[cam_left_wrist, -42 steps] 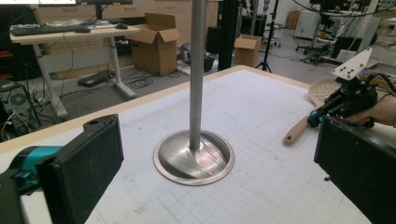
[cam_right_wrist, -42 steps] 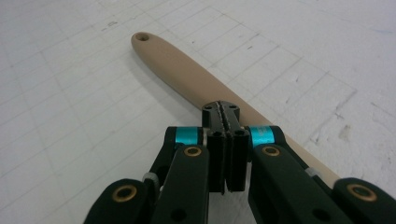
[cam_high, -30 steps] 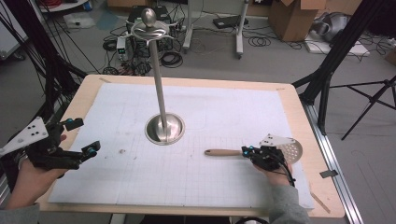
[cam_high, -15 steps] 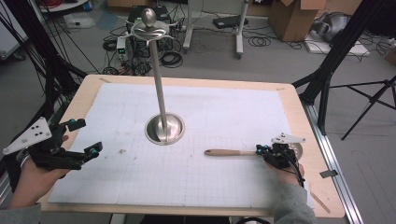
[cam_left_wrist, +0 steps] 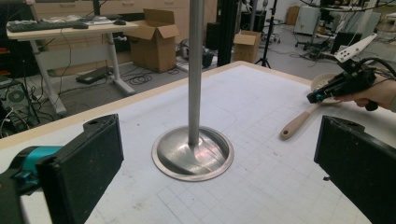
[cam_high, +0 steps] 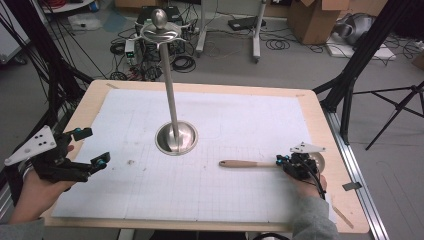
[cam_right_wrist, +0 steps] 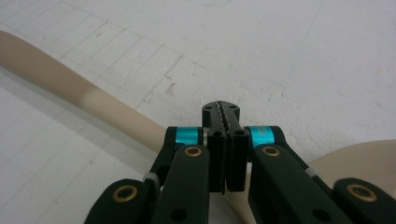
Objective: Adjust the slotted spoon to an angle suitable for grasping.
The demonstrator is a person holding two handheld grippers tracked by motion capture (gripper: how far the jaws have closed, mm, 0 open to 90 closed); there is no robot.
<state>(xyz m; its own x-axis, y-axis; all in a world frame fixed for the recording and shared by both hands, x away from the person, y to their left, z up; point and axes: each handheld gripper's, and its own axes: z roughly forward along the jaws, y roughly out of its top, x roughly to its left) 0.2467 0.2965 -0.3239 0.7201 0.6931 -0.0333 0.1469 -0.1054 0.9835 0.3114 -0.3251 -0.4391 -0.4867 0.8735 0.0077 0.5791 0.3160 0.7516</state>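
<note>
A metal stand (cam_high: 176, 138) with a round base and a tall pole rises from the middle of the white mat; its base (cam_left_wrist: 192, 151) lies ahead of my left gripper. A ladle with a wooden handle (cam_high: 247, 163) lies flat on the mat's right side, its metal head mostly hidden under my right hand. My right gripper (cam_high: 281, 161) sits low over the ladle's neck. Its jaws (cam_right_wrist: 222, 109) are shut on each other, the handle (cam_right_wrist: 56, 74) running off beneath them to the left. My left gripper (cam_high: 94, 146) stands open at the mat's left edge, with nothing between its jaws.
The wooden table rim (cam_high: 320, 120) frames the white gridded mat (cam_high: 240, 125). Black tripod legs (cam_high: 350, 95) stand just off the right side, and cables and cardboard boxes lie on the floor beyond the far edge.
My right hand has shifted slightly right and turned over the ladle's head, which now shows less. The ladle, stand and left gripper have stayed put.
</note>
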